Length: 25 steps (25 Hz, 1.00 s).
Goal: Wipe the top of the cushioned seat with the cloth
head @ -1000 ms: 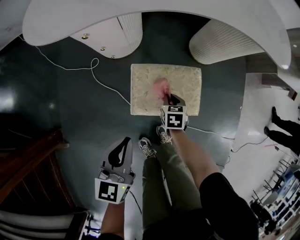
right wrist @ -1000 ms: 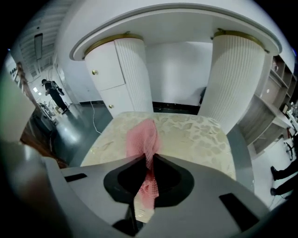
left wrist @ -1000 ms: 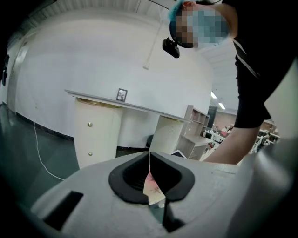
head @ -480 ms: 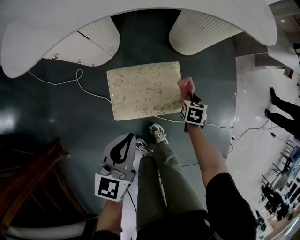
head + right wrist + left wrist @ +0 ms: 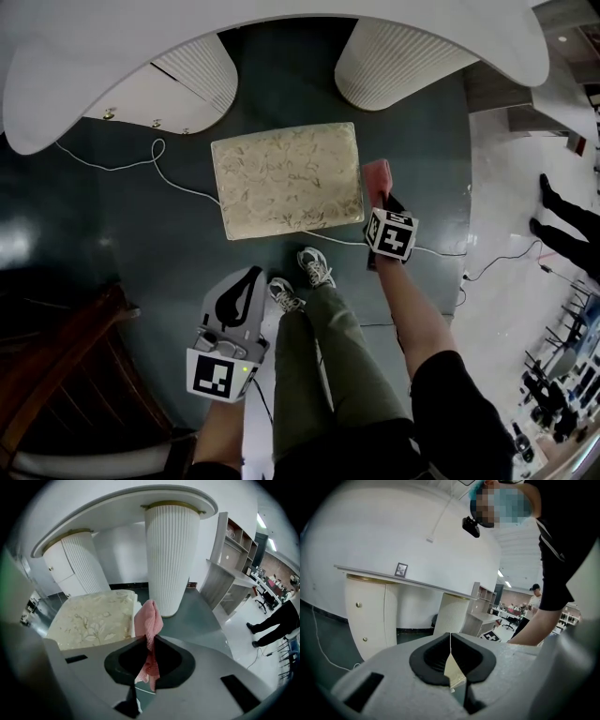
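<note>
Cloth sat pinched in right gripper just beside seat; left gripper closed, empty. Wiping called for flat, overlapping strokes.

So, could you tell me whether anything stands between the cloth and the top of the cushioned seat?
Nothing visible does. The right gripper holds the pink cloth just off the right edge of the cushioned seat, whose top lies bare.
</note>
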Available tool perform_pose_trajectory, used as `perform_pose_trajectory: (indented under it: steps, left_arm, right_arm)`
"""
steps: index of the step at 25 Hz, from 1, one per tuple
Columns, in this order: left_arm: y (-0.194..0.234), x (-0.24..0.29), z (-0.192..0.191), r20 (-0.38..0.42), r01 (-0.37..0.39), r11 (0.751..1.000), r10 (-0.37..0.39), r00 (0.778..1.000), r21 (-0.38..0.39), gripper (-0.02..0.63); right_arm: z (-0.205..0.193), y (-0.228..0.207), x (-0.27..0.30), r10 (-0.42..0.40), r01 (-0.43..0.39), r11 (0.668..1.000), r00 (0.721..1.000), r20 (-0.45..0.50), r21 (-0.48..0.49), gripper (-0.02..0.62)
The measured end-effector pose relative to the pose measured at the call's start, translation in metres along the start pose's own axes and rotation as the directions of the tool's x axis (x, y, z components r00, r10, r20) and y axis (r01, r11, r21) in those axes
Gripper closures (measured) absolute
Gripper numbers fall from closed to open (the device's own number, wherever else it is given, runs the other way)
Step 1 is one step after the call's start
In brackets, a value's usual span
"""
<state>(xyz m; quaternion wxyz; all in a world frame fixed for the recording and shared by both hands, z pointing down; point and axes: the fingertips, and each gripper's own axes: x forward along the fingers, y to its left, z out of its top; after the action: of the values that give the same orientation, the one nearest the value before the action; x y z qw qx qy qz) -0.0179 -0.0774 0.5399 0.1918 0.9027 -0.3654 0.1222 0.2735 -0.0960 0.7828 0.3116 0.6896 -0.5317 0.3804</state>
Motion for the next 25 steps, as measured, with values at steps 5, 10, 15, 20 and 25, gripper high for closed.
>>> perform_pose_trajectory:
  steps: [5, 10, 15, 20, 25]
  left_arm:
    - [0.007, -0.019, 0.006, 0.05, -0.037, 0.999, 0.038, 0.998, -0.01, 0.586]
    - [0.017, -0.051, -0.006, 0.03, -0.076, 0.996, 0.077, 0.997, -0.038, 0.586]
    - [0.039, -0.088, -0.015, 0.038, -0.145, 0.987, 0.147, 0.988, -0.063, 0.586]
    - [0.06, -0.118, -0.025, 0.043, -0.194, 0.978, 0.198, 0.979, -0.076, 0.586]
    - [0.078, -0.135, -0.032, 0.046, -0.226, 0.97, 0.231, 0.972, -0.088, 0.586]
  right_arm:
    - [0.016, 0.065, -0.019, 0.124, -0.122, 0.992, 0.99, 0.074, -0.024, 0.558]
    - [0.012, 0.161, -0.041, 0.291, -0.285, 0.956, 0.953, 0.089, -0.069, 0.558]
    - [-0.008, 0.265, -0.06, 0.436, -0.427, 0.896, 0.898, 0.056, -0.121, 0.558]
    - [-0.037, 0.342, -0.068, 0.506, -0.5, 0.85, 0.862, -0.004, -0.163, 0.558]
    - [-0.057, 0.38, -0.058, 0.512, -0.511, 0.834, 0.857, -0.054, -0.206, 0.558]
